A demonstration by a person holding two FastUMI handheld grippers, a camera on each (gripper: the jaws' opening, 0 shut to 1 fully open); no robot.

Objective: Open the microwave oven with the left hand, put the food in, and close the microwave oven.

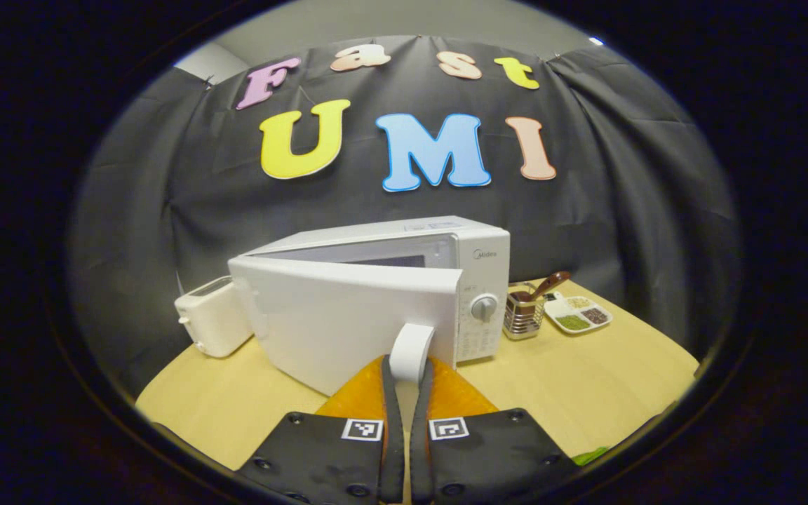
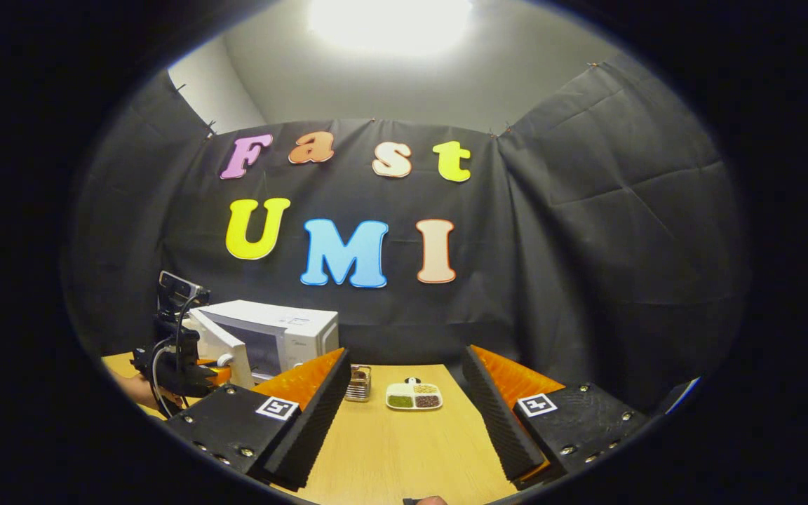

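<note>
Left gripper [image 1: 404, 382] jaws pinch the microwave [image 1: 376, 301] door's white handle [image 1: 411, 352] to swing it wider; right gripper [image 2: 404, 414] jaws gape empty, awaiting food.

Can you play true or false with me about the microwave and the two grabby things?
1. The microwave door is partly open. True.
2. The left gripper has its jaws shut on the door's white loop handle. True.
3. The right gripper is holding the food. False: its jaws are wide open with nothing between them.
4. The toaster sits on top of the microwave. False: it stands beside it on the table.
</note>
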